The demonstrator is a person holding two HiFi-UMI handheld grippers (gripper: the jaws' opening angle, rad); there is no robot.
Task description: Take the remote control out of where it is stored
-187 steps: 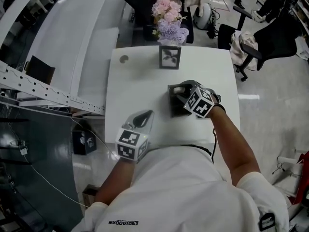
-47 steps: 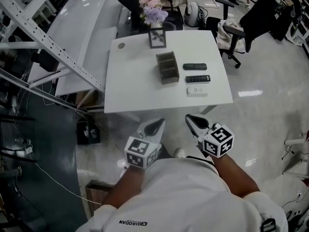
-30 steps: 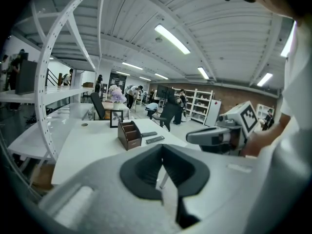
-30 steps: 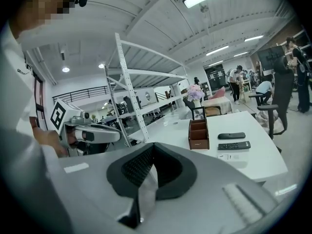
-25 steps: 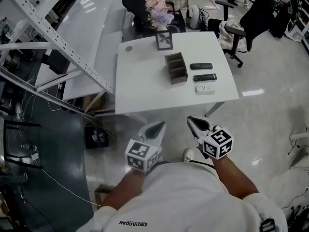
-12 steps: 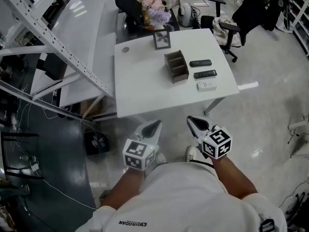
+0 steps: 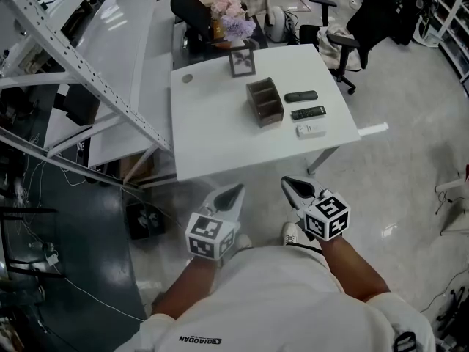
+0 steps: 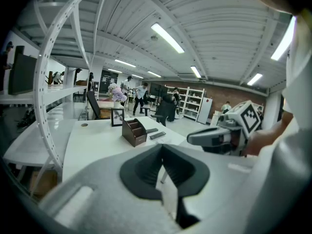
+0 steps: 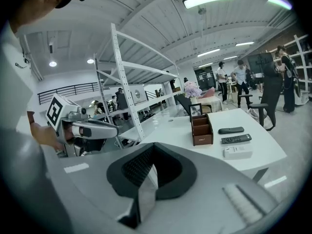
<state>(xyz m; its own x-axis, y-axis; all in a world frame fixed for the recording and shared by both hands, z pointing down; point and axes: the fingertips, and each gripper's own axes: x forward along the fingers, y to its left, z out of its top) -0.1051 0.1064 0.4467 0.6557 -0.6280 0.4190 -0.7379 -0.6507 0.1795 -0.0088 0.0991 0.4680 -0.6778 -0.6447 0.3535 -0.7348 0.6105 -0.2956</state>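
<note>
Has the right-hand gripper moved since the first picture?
Yes. Then it was at the brown organizer on the white table; now the right gripper hangs shut, off the table's near edge.

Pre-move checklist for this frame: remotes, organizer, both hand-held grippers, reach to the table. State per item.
1. Remotes out of the organizer: ok. The black remote, second black remote and white remote lie in a row on the table to its right.
2. Organizer compartments empty: cannot tell. Nothing sticks out of them, but their bottoms are dark.
3. Left hand-held gripper free: ok. Jaws together, nothing between them.
4. Right hand-held gripper free: ok. Jaws together, nothing between them.
5. Grippers over the table: not ok. Both hang short of its near edge.
</note>
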